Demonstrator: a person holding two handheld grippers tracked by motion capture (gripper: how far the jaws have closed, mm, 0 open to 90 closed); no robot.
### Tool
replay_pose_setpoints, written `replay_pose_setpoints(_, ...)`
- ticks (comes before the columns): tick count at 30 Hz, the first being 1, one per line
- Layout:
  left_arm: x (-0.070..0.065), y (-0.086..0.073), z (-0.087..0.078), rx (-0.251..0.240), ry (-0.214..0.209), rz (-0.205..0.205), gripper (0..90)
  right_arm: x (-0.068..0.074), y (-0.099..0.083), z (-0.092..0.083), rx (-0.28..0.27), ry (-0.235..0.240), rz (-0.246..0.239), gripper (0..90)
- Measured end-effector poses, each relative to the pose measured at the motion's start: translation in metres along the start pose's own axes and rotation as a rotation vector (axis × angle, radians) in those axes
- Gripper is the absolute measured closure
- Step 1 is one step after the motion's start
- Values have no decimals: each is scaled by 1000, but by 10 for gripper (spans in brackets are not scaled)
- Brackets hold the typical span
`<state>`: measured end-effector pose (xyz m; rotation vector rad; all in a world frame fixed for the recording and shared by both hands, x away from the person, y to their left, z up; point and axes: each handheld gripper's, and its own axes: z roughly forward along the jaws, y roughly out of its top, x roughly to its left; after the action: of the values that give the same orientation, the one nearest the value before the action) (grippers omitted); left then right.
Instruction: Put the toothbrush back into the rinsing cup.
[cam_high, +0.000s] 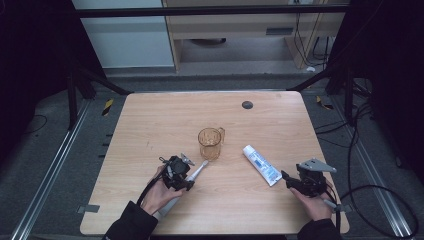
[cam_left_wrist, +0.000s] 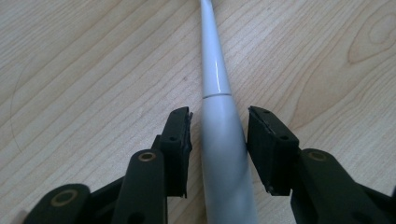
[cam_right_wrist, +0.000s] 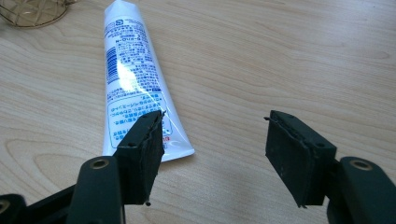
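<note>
A: Right, we have the white plastic electric toothbrush (cam_left_wrist: 223, 154) lying flat on the pale wood-grain counter (cam_high: 150, 125), and its thick handle runs straight up between the jaws of the left hand-held gripper (cam_left_wrist: 219, 135).

B: Agreed. In the left gripper view its long axis follows the gripper's own line, with the slim neck pointing away from us. A narrow gap shows on each side of the handle, so we read those jaws as not yet clamped, with the handle between them.

A: From the high view the brush head points toward the amber see-through plastic mug (cam_high: 210, 143), which stands just beyond it, near but apart.

B: So a lift would want to go up before it goes forward, or we judge the head could clip the mug.

A: And the right hand-held gripper (cam_right_wrist: 212, 140)?

B: Its 2 jaws stand wide with nothing between them. The white and blue toothpaste tube (cam_right_wrist: 135, 79) lies flat ahead and to the left of it, the crimped end nearest the left jaw; whether it touches that jaw we cannot tell.

A: Room?

B: Plenty. The middle and far side of the counter are bare apart from a small dark round cap (cam_high: 247, 104), and the right hand (cam_high: 311, 202) sits close to the near right edge.
</note>
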<state>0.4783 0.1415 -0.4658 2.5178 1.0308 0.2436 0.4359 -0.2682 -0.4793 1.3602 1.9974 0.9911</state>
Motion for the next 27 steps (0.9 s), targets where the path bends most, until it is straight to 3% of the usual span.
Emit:
replay_pose_setpoints(20, 1, 2, 6, 35, -17, -17, 665, 1, 0, 1, 6, 1, -4, 368)
replay_pose_setpoints(27, 3, 2, 5, 42, -25, -1, 672, 1, 0, 1, 8, 1, -5, 369)
